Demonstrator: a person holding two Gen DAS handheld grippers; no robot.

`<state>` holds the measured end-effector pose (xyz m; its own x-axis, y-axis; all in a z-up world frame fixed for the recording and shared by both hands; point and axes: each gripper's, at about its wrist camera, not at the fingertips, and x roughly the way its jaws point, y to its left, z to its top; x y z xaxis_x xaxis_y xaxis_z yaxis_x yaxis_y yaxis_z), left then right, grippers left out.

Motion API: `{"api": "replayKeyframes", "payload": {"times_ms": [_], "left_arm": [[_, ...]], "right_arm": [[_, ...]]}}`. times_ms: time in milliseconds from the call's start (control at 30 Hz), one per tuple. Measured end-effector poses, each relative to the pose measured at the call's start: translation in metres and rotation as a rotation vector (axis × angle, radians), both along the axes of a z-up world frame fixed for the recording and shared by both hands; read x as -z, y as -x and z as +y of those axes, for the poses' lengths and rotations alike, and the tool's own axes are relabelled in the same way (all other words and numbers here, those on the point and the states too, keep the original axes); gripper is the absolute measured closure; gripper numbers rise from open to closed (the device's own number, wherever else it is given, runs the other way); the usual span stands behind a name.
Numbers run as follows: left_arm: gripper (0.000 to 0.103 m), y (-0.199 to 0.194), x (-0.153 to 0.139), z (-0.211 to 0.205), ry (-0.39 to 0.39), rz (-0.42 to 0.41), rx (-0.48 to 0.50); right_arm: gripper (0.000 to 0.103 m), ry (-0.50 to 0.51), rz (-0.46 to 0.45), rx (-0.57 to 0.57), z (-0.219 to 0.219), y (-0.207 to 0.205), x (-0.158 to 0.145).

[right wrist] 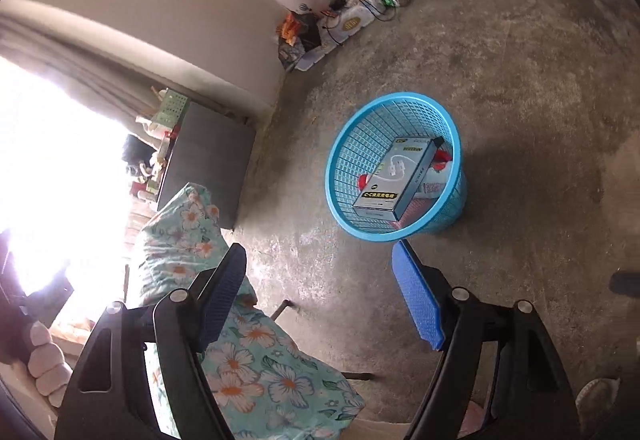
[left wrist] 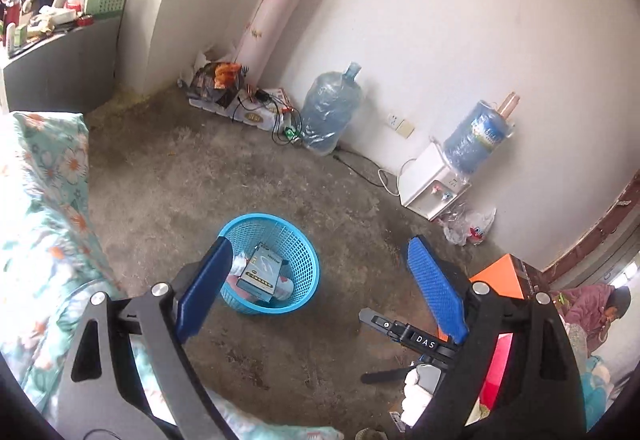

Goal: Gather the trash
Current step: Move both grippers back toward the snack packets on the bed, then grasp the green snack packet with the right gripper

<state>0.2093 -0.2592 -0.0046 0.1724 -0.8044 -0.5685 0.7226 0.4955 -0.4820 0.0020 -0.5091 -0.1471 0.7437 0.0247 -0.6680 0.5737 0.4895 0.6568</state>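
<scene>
A blue mesh waste basket stands on the bare concrete floor. Inside it lies a grey cable box on top of white and red wrappers. My left gripper hangs above and in front of the basket with its blue pads wide apart and nothing between them; its left finger covers the basket's near rim. My right gripper is higher up, short of the basket, also open and empty. A part of the right gripper's frame shows at the lower right of the left wrist view.
A floral quilt lies at the left. Along the far wall stand a rolled mat, a pile of boxes and cables, a wrapped water bottle and a water dispenser. A plastic bag lies by the dispenser, and an orange box beyond the right finger.
</scene>
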Motion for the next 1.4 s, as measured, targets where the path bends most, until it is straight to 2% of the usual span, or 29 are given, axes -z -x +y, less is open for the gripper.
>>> {"api": "replayKeyframes", "payload": {"times_ms": [167,233,367,500,667,833,933,1067,1167,1300,1400], "left_arm": [[0.017,0.034,-0.035,0.102,0.085,-0.057,-0.082],[0.016,0.05,-0.044,0.146,0.125,-0.083,-0.134],[0.016,0.08,-0.048,0.23,0.153,-0.106,-0.263],[0.016,0.105,-0.044,0.311,0.103,-0.139,-0.453],[0.016,0.13,-0.039,0.414,0.039,-0.186,-0.71],[0.016,0.137,-0.016,0.489,0.018,-0.117,-0.899],[0.016,0.137,0.001,0.509,-0.007,-0.076,-0.947],[0.016,0.127,0.027,0.519,-0.067,-0.017,-0.962],[0.019,0.122,0.04,0.516,-0.102,-0.006,-0.944],[0.027,0.11,0.055,0.505,-0.224,-0.002,-0.925],[0.031,0.103,0.062,0.497,-0.251,0.003,-0.898]], "right_arm": [[0.007,0.192,-0.065,-0.119,0.071,0.0,-0.063],[0.007,0.222,-0.098,-0.191,0.098,-0.004,-0.081],[0.007,0.172,-0.166,-0.371,0.148,-0.017,-0.102],[0.007,0.098,-0.225,-0.533,0.195,-0.028,-0.116],[0.007,0.001,-0.233,-0.695,0.258,-0.044,-0.118],[0.008,-0.104,-0.192,-0.824,0.308,-0.063,-0.107],[0.011,-0.167,-0.156,-0.878,0.332,-0.075,-0.095],[0.021,-0.221,-0.073,-0.922,0.359,-0.088,-0.076],[0.023,-0.204,-0.048,-0.928,0.37,-0.092,-0.073],[0.025,-0.183,-0.049,-0.916,0.374,-0.112,-0.074],[0.029,-0.192,-0.009,-0.921,0.382,-0.139,-0.065]]}}
